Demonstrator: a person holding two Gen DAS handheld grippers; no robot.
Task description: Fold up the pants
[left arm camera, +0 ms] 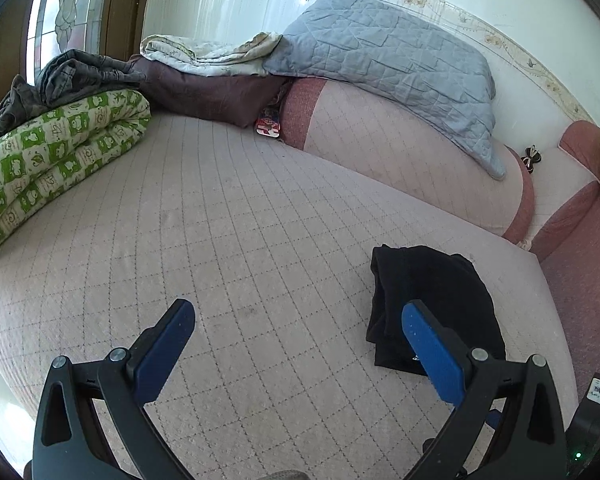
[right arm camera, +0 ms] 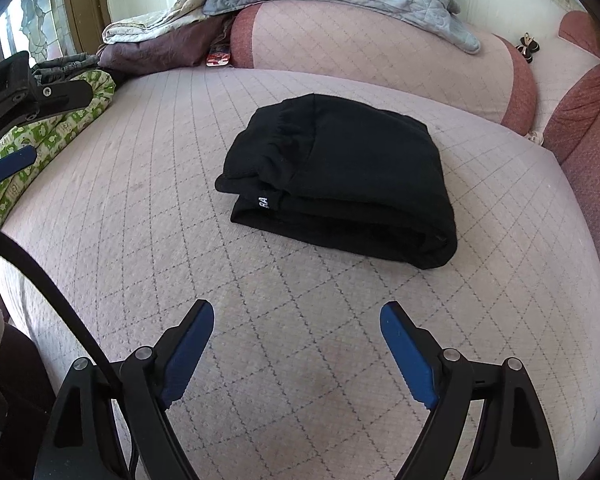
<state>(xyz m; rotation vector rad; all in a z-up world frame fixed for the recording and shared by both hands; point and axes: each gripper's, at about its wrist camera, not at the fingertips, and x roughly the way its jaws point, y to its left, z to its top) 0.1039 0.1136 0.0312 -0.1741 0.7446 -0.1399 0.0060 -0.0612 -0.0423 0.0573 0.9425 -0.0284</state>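
The pants [right arm camera: 336, 176] lie on the bed [right arm camera: 220, 280] as a compact black bundle, folded over in layers with the elastic waistband at about 10 o'clock and a small white label on the near edge. The folding looks finished, or one tidy-up short of it. The right gripper [right arm camera: 296, 344] hangs at 6 o'clock from the bundle, jaws wide apart, nothing between them. The left gripper [left arm camera: 300, 340] is also spread and empty; the pants sit just past its right finger [left arm camera: 432, 348], at about 1 o'clock. If anything remains, it calls for pressing the top layer flat or squaring the loose near edge, otherwise simply backing both grippers clear
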